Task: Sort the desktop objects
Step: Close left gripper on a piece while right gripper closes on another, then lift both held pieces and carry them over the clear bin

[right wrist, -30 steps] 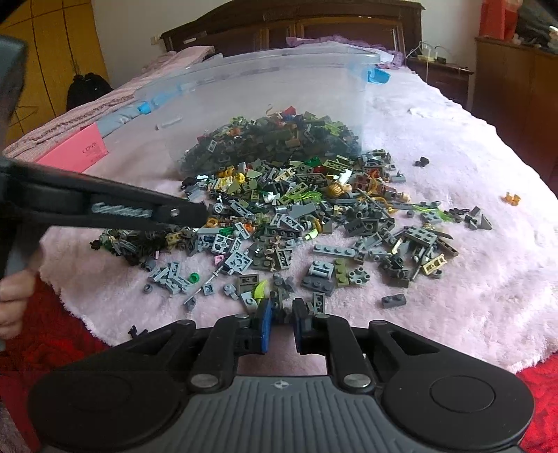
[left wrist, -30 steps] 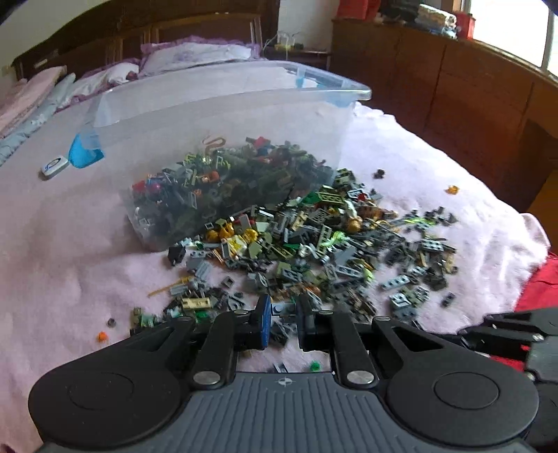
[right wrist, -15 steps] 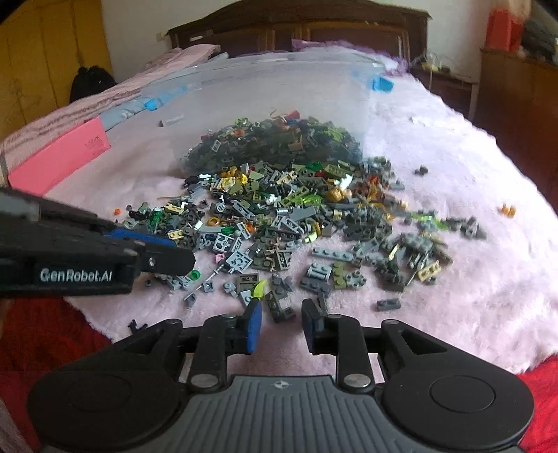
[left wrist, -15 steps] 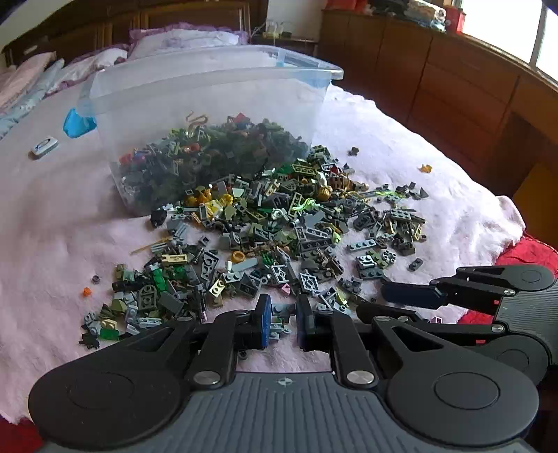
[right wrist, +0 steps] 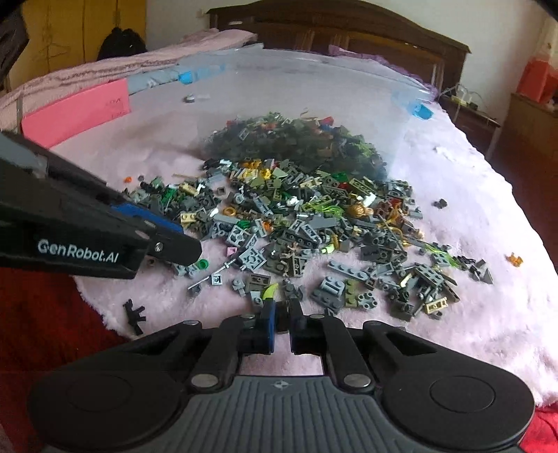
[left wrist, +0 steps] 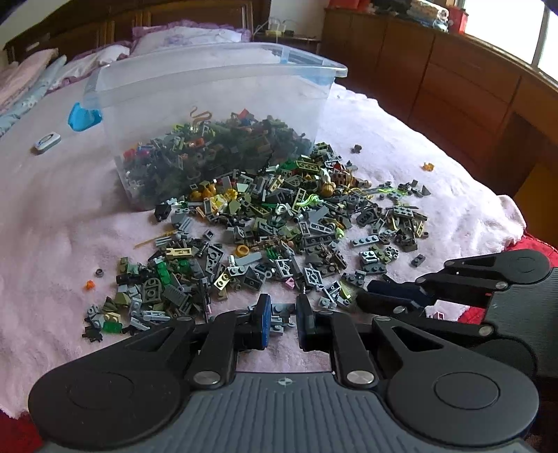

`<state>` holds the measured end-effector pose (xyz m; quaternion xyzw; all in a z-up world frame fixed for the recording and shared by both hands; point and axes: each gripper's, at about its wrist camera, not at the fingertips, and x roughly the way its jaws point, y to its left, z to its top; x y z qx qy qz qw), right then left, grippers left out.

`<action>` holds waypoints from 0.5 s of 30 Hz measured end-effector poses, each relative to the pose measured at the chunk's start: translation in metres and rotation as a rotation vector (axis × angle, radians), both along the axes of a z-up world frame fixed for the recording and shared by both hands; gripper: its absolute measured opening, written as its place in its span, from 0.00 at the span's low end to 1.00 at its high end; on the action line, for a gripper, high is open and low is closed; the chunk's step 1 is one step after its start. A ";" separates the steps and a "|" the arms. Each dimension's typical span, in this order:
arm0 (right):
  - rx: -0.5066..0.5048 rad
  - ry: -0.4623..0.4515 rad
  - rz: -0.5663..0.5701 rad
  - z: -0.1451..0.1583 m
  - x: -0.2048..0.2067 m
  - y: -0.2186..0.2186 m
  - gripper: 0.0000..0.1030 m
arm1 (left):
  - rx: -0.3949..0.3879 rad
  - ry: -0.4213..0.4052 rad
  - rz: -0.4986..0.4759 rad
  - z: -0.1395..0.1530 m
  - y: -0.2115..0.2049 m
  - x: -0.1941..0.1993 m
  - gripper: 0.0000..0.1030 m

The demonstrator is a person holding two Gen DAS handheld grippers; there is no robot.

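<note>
Left tool [left wrist: 281,315]: your fingers stand a little apart with nothing between them, low over the near edge of the brick pile [left wrist: 279,230].
Brick pile: small bricks lie spread on the pink blanket [left wrist: 52,223], reaching from the tipped clear bin [left wrist: 216,87] toward you (many more lie inside the bin).
Right tool [right wrist: 282,319]: your fingers are nearly together, a narrow gap showing, nothing clamped; a lime curved piece [right wrist: 270,291] lies just beyond the tips.
Step in hand: you look poised to pick single bricks from the near fringe; how far sorting has got, I cannot tell.
Next move: it calls for a wider opening and one isolated brick, not a cluster.
Surface: soft, fluffy blanket on a bed, so bricks may sink or tilt.
Room: bedroom, dark wooden headboard [right wrist: 334,31] behind, wooden cabinets [left wrist: 436,76] right.
</note>
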<state>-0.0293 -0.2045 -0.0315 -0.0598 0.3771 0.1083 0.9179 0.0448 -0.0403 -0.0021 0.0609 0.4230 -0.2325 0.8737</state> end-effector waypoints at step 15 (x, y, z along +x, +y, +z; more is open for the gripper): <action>0.075 -0.056 -0.021 0.035 0.000 -0.005 0.08 | -0.020 -0.064 0.017 0.024 0.003 0.001 0.16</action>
